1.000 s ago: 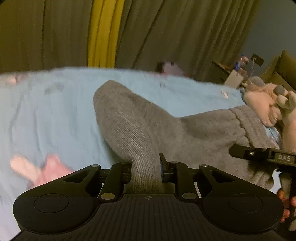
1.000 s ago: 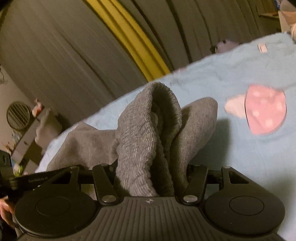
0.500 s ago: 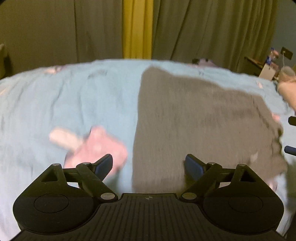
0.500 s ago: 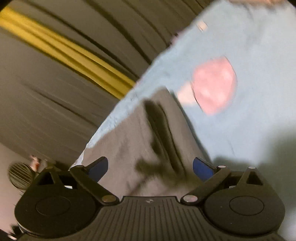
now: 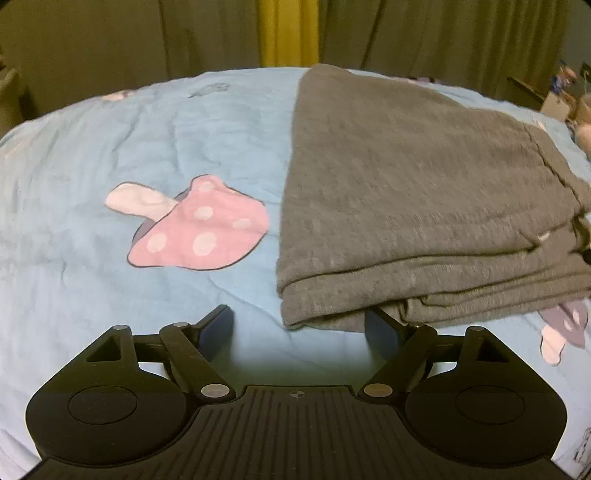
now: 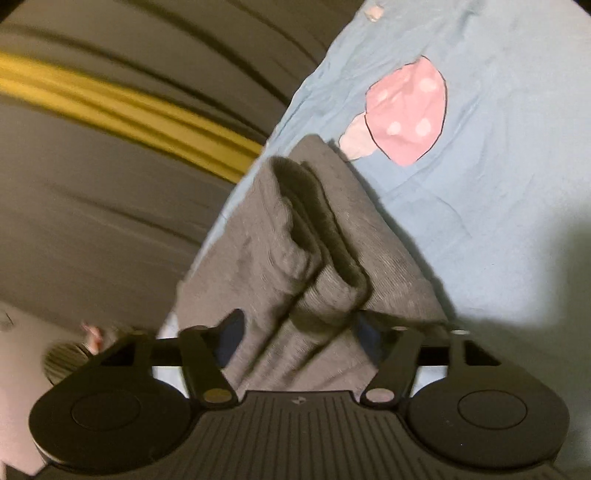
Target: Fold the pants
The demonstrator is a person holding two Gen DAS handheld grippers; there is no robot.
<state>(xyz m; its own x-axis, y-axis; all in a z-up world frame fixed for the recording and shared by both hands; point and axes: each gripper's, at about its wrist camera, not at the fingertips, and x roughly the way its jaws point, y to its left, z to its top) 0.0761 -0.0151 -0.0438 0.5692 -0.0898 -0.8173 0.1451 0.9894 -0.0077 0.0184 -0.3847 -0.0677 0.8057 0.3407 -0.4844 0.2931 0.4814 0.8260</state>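
Observation:
The grey pants (image 5: 413, 192) lie folded in a flat stack on the light blue bedsheet (image 5: 110, 155). My left gripper (image 5: 299, 328) is open and empty, just in front of the stack's near left corner; its right finger tucks under the stack's front edge. In the right wrist view the pants (image 6: 314, 266) show bunched ribbed folds. My right gripper (image 6: 299, 332) is open, its fingers on either side of the fabric without pinching it.
A pink mushroom print (image 5: 199, 229) marks the sheet left of the pants, and shows in the right wrist view (image 6: 406, 118). Olive and yellow curtains (image 5: 288, 33) hang behind the bed. Clutter stands at the far right (image 5: 565, 88).
Both grippers were shut on the grey fabric a second ago. They opened and let it go. The pants now lie flat and folded, and the left gripper has drawn back.

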